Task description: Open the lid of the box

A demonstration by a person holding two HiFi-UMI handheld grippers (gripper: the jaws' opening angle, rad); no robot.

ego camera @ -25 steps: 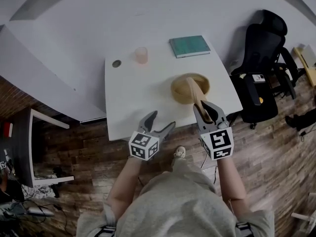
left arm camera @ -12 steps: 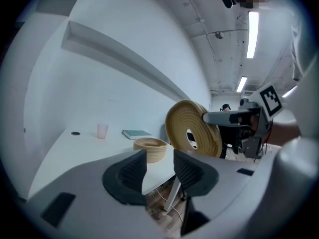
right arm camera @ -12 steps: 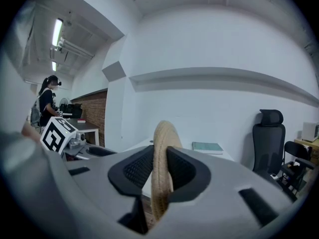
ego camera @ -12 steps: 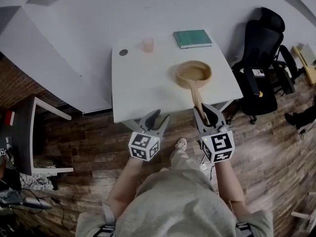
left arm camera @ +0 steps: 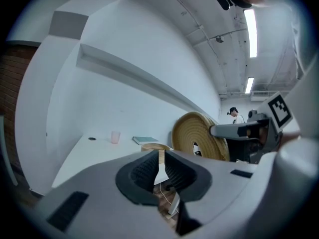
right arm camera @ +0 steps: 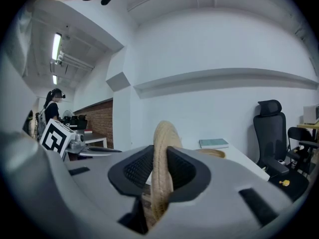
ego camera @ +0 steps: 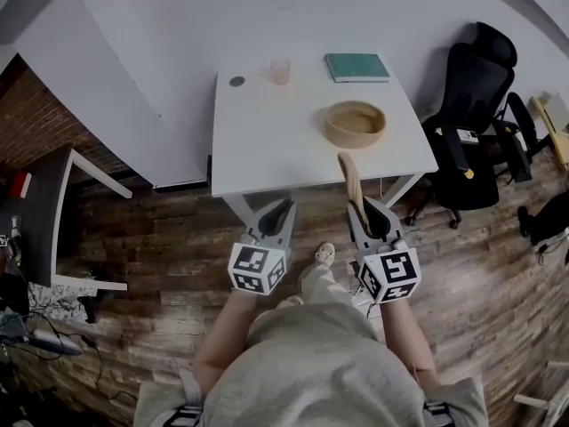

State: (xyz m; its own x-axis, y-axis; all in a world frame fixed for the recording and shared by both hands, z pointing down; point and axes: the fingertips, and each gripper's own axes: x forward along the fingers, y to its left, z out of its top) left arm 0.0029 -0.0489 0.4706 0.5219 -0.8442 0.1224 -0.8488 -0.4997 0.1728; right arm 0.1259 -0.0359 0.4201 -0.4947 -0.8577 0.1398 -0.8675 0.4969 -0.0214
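Observation:
The round woven box (ego camera: pixel 355 124) stands uncovered on the white table (ego camera: pixel 267 149). Its woven lid (ego camera: pixel 350 178) is held edge-on off the table's near edge, with my right gripper (ego camera: pixel 366 210) shut on its rim. In the right gripper view the lid (right arm camera: pixel 162 133) stands upright between the pads, with the box (right arm camera: pixel 215 153) behind it. My left gripper (ego camera: pixel 283 210) hangs beside it over the floor. Its jaws are closing to a thin slit with nothing between them. The left gripper view shows the lid (left arm camera: pixel 199 136) face-on to the right and the box (left arm camera: pixel 154 147) beyond.
A teal book (ego camera: pixel 356 67), a pink cup (ego camera: pixel 280 70) and a small dark disc (ego camera: pixel 236 82) lie at the table's far side. A black office chair (ego camera: pixel 476 105) stands to the right. A dark side table (ego camera: pixel 53 229) is at the left, on the wooden floor.
Both grippers have drawn back from the table, and the lid has come away from the box with the right one. The left gripper's jaws went from wide apart to nearly together.

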